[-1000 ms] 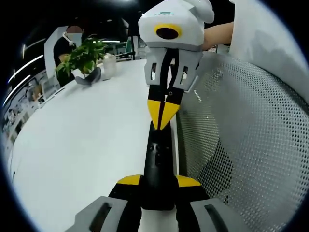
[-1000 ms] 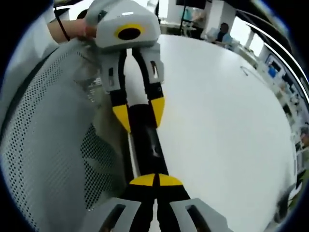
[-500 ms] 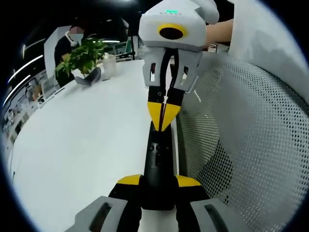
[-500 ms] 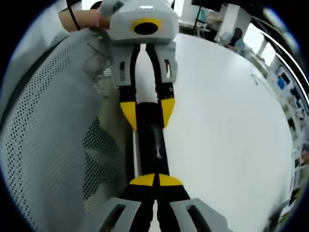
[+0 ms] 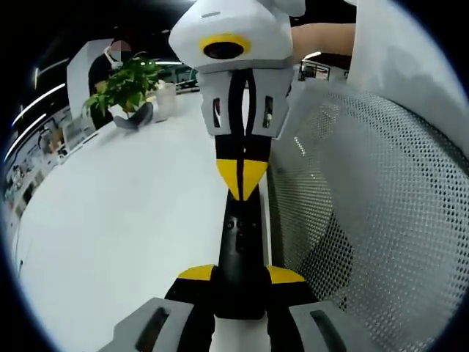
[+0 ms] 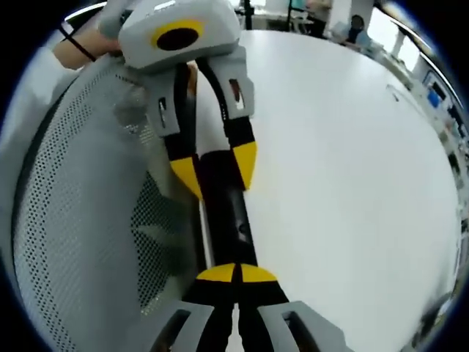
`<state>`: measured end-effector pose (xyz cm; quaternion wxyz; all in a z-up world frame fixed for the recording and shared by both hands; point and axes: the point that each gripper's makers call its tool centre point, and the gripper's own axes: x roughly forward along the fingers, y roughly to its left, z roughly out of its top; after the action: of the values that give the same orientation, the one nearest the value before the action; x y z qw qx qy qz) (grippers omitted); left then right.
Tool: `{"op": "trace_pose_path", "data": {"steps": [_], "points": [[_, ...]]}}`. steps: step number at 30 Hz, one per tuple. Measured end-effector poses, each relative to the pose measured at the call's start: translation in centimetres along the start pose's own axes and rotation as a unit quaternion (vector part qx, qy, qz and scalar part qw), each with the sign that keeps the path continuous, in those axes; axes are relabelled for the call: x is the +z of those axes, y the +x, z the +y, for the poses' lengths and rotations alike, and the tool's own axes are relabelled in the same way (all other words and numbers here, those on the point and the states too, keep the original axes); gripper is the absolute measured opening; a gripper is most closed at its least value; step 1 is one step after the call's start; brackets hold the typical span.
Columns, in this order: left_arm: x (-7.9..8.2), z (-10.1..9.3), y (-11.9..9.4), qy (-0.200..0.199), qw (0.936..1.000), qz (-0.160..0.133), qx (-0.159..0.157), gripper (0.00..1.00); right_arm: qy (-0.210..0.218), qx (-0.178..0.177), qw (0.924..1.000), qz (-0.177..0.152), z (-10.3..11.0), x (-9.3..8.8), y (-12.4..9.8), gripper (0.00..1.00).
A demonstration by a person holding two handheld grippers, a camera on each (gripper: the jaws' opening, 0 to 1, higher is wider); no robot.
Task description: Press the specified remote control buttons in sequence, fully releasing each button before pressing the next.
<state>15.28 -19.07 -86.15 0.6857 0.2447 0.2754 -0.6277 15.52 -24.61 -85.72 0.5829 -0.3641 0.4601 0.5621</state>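
Your right gripper (image 5: 242,180) | tips lifted slightly off the remote (image 5: 240,249) | body swung left, closer to left camera

mesh chair back (image 5: 366,220) crowding remote, bare table (image 5: 124,220) opposite

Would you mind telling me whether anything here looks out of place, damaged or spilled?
Nothing stands out. The black remote is clamped by the left gripper at the white table's edge, beside a mesh chair back. The right gripper, shut, points at it. No spills or damage show.
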Motion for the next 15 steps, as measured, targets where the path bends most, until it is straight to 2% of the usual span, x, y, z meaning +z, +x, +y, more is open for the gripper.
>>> {"op": "trace_pose_path", "data": {"steps": [2, 4, 10, 15], "points": [[0.0, 0.0, 0.0, 0.0, 1.0, 0.0, 0.0, 0.24, 0.006, -0.006, 0.9999, -0.009, 0.01, -0.06, -0.05, 0.0], [0.01, 0.0, 0.01, 0.0, 1.0, 0.0, 0.0, 0.24, 0.023, -0.017, 0.9991, -0.032, 0.02, -0.05, -0.1, 0.0], [0.02, 0.0, 0.02, 0.0, 1.0, 0.0, 0.001, 0.24, 0.031, -0.042, 0.9937, -0.1, 0.25, -0.15, -0.36, 0.0], [0.04, -0.01, 0.01, -0.001, 1.0, 0.0, 0.002, 0.24, 0.029, -0.049, 0.9918, -0.114, 0.38, -0.03, -0.44, 0.0]]}}
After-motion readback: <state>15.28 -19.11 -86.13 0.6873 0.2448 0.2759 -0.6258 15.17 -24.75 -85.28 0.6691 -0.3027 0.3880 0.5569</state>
